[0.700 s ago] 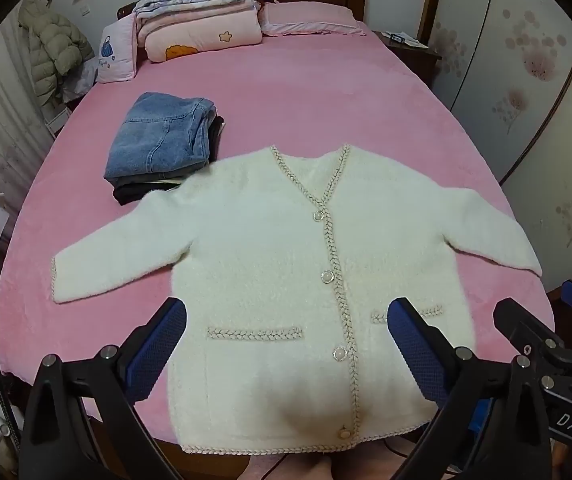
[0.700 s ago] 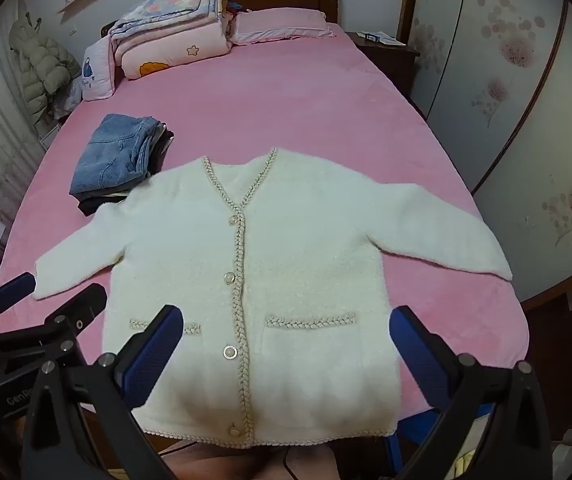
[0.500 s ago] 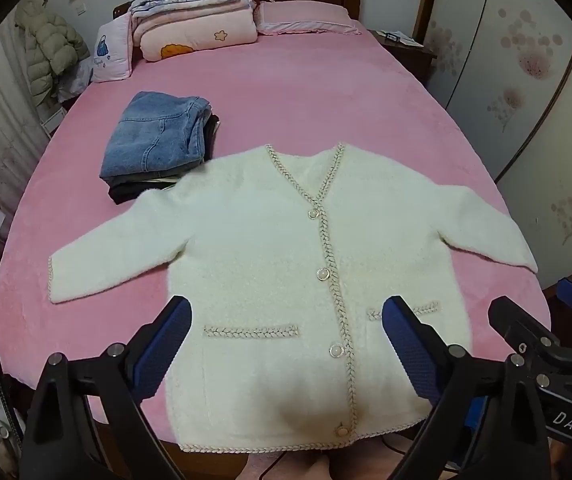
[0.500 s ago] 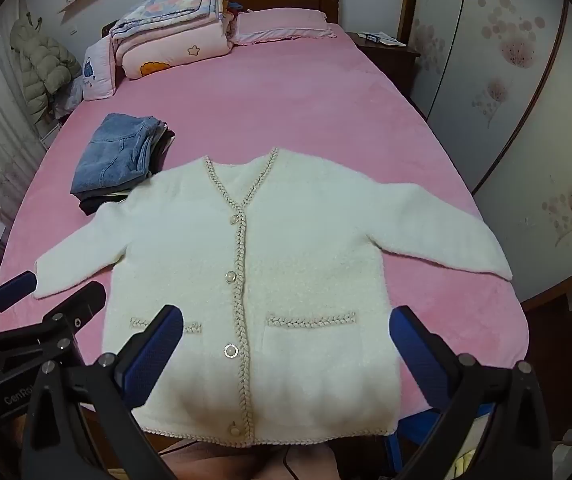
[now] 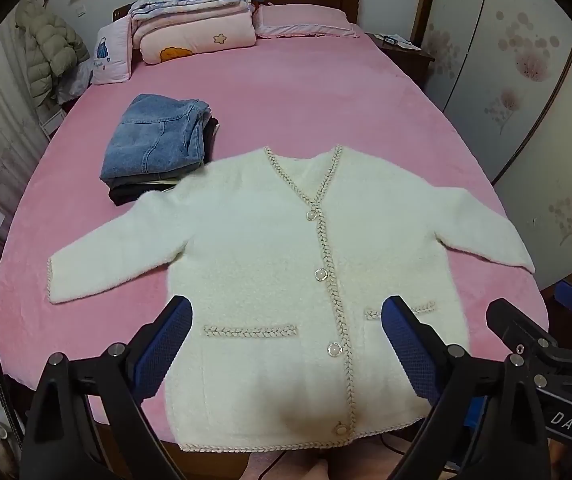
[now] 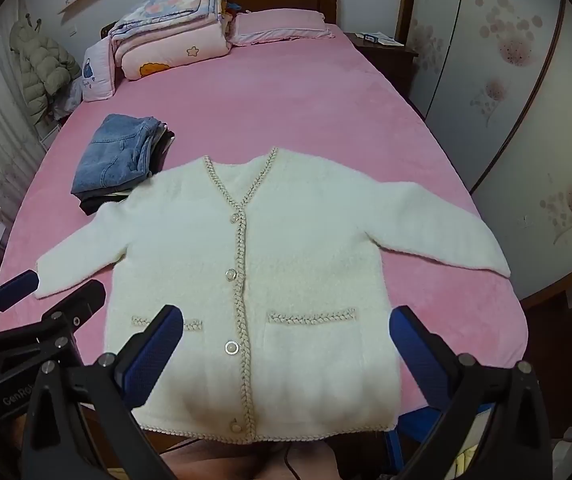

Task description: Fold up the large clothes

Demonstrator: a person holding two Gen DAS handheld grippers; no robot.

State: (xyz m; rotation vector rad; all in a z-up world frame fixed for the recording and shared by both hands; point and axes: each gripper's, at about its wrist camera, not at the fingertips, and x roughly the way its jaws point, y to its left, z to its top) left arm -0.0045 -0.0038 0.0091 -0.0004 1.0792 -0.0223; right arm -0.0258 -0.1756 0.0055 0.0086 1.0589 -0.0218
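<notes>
**Cardigan flat on bed, both grippers wide apart, no fold started**

The white cardigan [image 5: 286, 280] lay face up and buttoned on the pink bed [image 5: 326, 112], hem at 6 o'clock at the bed's near edge, neckline at 12. Both sleeves were spread: the left sleeve [image 5: 117, 252] out toward 9 o'clock, the right sleeve [image 6: 438, 228] toward 3. No fold looked made yet.

The left gripper [image 5: 286, 348] hung above the hem with its fingers spread wide and nothing between them. The right gripper [image 6: 286, 356] was the same, apart and empty, over the lower front.

Likely step: first sleeve fold. To do it well, pinch each cuff at its braided edge, lift only enough to clear the fuzzy knit, and lay the sleeve straight across the chest without dragging the body. Thick pile probably bunches, so grip deep. The hem sat at the edge and may slip off if pulled toward 6.

Around it: a stack of folded jeans [image 5: 157, 144] over dark garments at 10 o'clock, touching or just under the left shoulder; it could snag that shoulder on a sideways fold. Folded quilts [image 5: 193, 12] and a pink pillow [image 5: 302, 24] at 12, well apart. A puffer jacket [image 5: 49, 48] hung at far 10 o'clock. Wardrobe doors [image 6: 526, 80] at 2 to 3 o'clock, clear of the work.
</notes>
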